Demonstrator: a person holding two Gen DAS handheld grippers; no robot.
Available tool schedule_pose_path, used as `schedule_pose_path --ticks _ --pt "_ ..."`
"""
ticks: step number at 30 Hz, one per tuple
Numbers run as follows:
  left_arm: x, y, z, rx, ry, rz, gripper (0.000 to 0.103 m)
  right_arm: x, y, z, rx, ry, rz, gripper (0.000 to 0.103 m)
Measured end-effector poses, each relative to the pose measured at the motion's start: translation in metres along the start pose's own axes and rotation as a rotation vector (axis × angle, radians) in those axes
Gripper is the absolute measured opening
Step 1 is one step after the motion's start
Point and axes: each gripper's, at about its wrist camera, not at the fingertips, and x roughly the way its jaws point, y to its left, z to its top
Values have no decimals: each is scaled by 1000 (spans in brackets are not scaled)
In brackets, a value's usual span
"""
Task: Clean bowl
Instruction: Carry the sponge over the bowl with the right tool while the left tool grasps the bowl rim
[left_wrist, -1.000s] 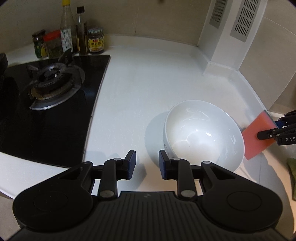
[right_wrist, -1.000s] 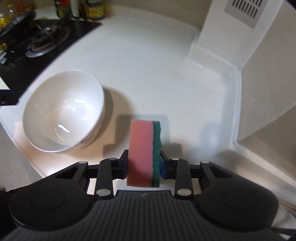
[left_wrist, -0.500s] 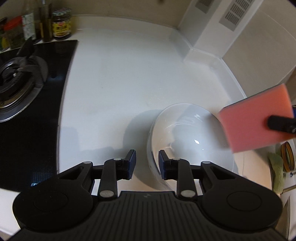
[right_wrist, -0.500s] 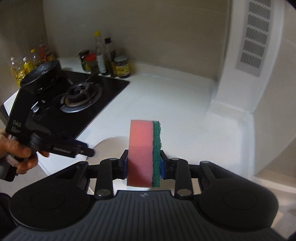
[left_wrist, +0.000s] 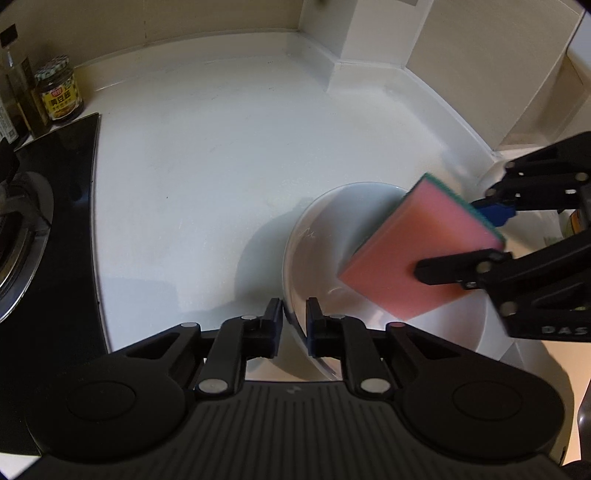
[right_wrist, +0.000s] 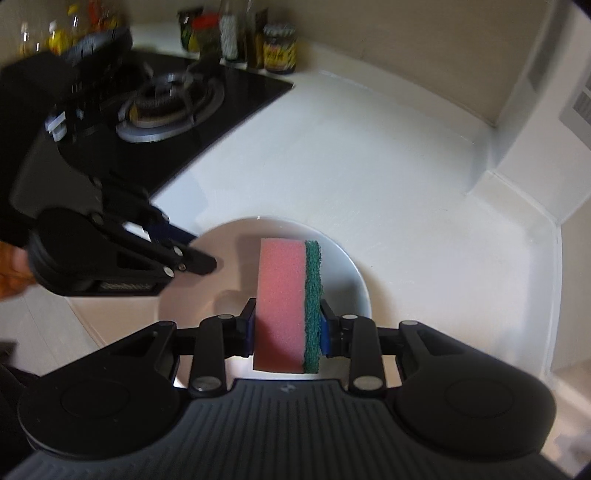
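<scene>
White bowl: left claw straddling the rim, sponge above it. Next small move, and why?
Probably finish closing the left claw on the round white ceramic bowl rim before any scrubbing. Its jaws are closing with the rim between them, a pad on each side. The right claw is shut on the pink-and-green sponge, hanging over the bowl; an unpinned bowl would likely slide on the white counter.

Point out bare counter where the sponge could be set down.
Bare: the white counter between stove, bowl and back wall. Crowded: the jars behind the stove, and the bowl, where both grippers meet.
</scene>
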Motion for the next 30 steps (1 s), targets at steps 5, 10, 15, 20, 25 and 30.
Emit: schedule_pose_path --ticks 5,10,15,20,25,30 --pt "-1 1 1 12 -1 -4 13 5 13 5 -47 -5 43 27" --pt "-1 4 2 25 0 -18 13 -2 29 -2 -169 61 102 27" --pt "-2 6 1 29 -7 -29 14 1 16 2 -167 57 -6 27" --pt "-2 8 2 28 -7 -28 13 3 16 4 -137 11 18 28" --pt "-1 10 3 23 -8 -27 12 -3 17 -4 -187 48 66 28" --pt "1 9 5 25 -7 -17 12 -3 7 1 -156 19 -2 27"
